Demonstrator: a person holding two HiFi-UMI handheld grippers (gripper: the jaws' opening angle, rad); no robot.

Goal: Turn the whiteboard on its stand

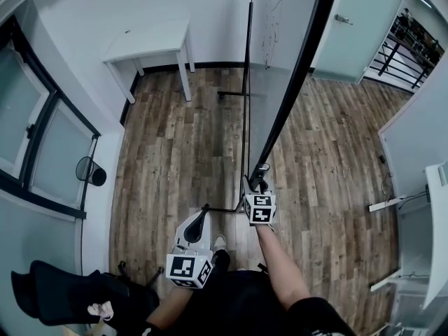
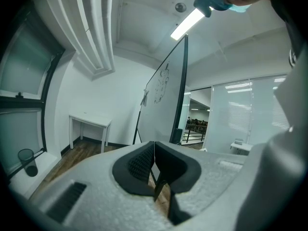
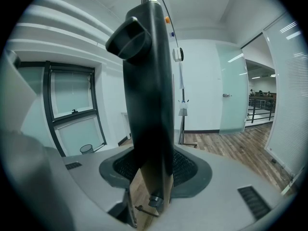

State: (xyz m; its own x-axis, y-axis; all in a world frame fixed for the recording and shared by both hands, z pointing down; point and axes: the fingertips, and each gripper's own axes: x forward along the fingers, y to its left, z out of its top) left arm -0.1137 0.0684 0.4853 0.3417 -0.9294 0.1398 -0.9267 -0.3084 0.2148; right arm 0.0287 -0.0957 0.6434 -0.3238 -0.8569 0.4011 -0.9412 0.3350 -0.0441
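Right gripper [image 1: 258,182]: jaws clamped on the black frame edge of the whiteboard [image 1: 297,63].
Left gripper [image 1: 204,212]: jaws together, nothing between them.
Whiteboard: upright on the wooden floor [image 1: 175,152].

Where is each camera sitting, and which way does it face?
Head view: on the head, steeply down at floor, whiteboard, left gripper, right gripper, forearm.
Left gripper view: on that gripper, facing whiteboard and table over shut jaws.
Right gripper view: on that gripper, facing jaws clamped on the whiteboard's black frame.
Shared: all three show the whiteboard.
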